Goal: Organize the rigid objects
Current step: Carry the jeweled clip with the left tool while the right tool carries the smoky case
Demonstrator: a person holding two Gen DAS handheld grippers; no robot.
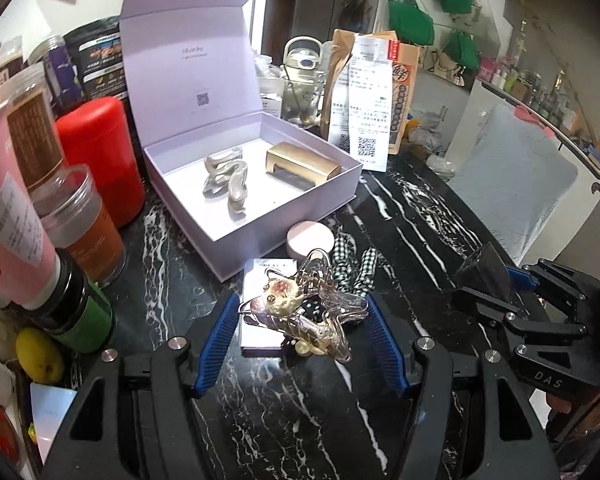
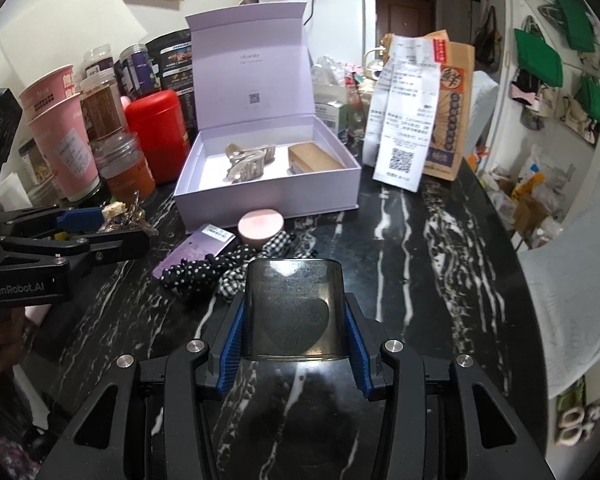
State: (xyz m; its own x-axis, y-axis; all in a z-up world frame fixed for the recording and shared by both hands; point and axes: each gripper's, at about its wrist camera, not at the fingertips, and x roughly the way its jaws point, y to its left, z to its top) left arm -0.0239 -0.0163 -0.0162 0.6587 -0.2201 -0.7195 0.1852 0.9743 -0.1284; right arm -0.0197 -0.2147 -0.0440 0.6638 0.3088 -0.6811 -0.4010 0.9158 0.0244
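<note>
Two grippers are loaded: the left gripper [image 1: 302,320] clamps a clear star-shaped hair clip with cream charms [image 1: 300,312]; the right gripper [image 2: 296,320] clamps a smoky translucent curved clip [image 2: 296,308]. The open lilac gift box [image 2: 268,196] lies at 12 o'clock from both, nearer the left.

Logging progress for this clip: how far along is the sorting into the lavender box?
Done: a silver hair clip and a gold clip lie inside the open lavender box. In hand: the left claw grips a clear star-shaped clip; the right claw grips a smoky translucent clip. Left: the pink round case, the purple card and the scrunchies sit on the marble table.
</note>
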